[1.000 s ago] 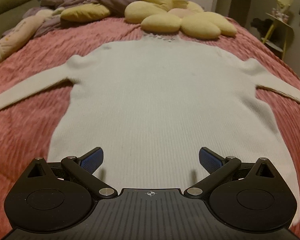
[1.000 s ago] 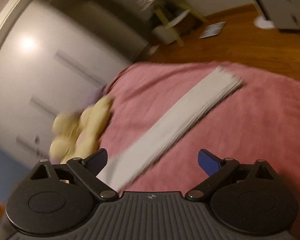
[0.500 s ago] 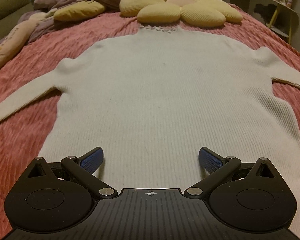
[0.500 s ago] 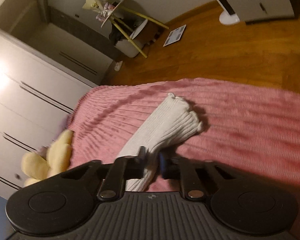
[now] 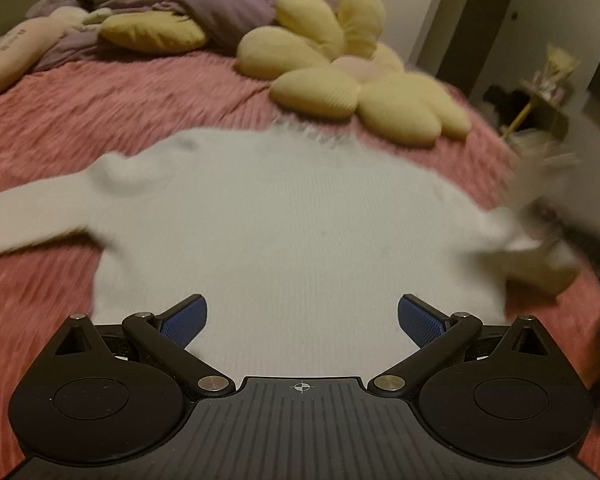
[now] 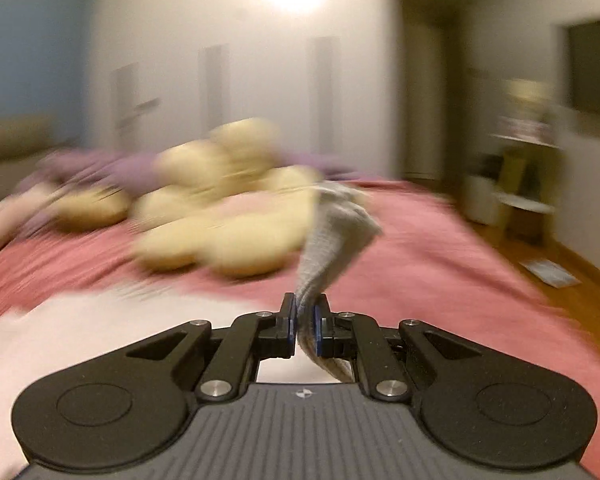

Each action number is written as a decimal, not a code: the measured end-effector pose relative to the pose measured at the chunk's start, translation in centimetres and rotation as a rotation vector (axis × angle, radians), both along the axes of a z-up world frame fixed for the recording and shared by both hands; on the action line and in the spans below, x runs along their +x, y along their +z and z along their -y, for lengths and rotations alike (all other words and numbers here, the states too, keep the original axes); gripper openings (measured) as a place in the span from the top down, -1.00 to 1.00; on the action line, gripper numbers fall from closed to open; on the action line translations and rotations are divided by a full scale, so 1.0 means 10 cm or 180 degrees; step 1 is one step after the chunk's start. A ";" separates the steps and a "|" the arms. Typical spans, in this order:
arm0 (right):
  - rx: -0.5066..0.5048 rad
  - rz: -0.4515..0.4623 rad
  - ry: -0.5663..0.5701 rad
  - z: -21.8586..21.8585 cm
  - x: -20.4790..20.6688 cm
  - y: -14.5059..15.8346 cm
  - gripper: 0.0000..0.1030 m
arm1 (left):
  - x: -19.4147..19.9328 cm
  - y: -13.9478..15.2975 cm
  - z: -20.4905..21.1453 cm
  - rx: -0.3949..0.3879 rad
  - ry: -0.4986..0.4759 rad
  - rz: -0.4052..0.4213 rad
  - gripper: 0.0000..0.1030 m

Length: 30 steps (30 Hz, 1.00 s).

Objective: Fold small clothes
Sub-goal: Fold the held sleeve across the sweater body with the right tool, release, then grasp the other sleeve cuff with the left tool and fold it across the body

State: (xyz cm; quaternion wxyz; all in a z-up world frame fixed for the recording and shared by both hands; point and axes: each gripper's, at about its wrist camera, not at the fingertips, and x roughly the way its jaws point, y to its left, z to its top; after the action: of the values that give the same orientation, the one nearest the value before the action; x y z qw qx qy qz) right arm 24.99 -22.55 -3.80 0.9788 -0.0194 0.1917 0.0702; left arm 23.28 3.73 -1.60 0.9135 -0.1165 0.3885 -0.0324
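Note:
A white knitted sweater [image 5: 284,216] lies flat on the pink bedspread [image 5: 112,108], neck toward the pillows. Its left sleeve [image 5: 28,216] stretches out to the left. My left gripper [image 5: 302,318] hovers open over the sweater's lower body, nothing between its blue pads. My right gripper [image 6: 305,312] is shut on the right sleeve [image 6: 332,224], whose cuff sticks up and forward from the pads, lifted off the bed. In the left wrist view the raised sleeve [image 5: 540,184] and right gripper show only as a blur at the right edge.
A yellow flower-shaped cushion [image 5: 348,80] lies just beyond the sweater's neck. A purple blanket [image 5: 172,4] and more pillows [image 5: 152,32] sit at the bed's head. A small yellow side table [image 5: 540,96] and wooden floor [image 6: 572,280] lie to the bed's right.
My right gripper closed on the right sleeve, then rolled level and swung it up off the bed toward the sweater. My left gripper shifted over the sweater, staying open.

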 end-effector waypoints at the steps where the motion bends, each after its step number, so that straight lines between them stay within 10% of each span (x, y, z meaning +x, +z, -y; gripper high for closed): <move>1: -0.0142 -0.0126 0.0181 -0.27 0.02 -0.13 0.66 | 0.07 0.01 -0.01 -0.0048 -0.0015 0.0006 -1.00; 5: -0.0068 -0.0596 0.0405 -0.66 -0.03 -0.49 0.56 | 0.37 -0.02 0.02 -0.0389 -0.0175 -0.0082 -1.00; 14: 0.0822 -0.0759 -0.0013 0.06 -0.65 -0.63 0.47 | 1.10 -0.47 0.37 -0.1046 -0.0454 -0.0582 -1.00; 26: 0.0933 -0.0734 0.0035 0.06 -0.75 -0.72 0.30 | 1.36 -0.73 0.53 -0.1309 -0.0381 -0.0827 -0.27; 30: 0.1004 -0.0746 0.0016 0.09 -0.74 -0.73 0.30 | 1.42 -0.73 0.57 -0.1184 -0.0345 -0.0868 0.30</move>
State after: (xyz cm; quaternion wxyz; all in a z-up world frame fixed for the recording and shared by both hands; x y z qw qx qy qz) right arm 17.56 -23.41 -11.09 0.9405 0.1421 0.2909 0.1035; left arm 37.51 -1.93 -8.90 0.8123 -0.2651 0.5013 -0.1365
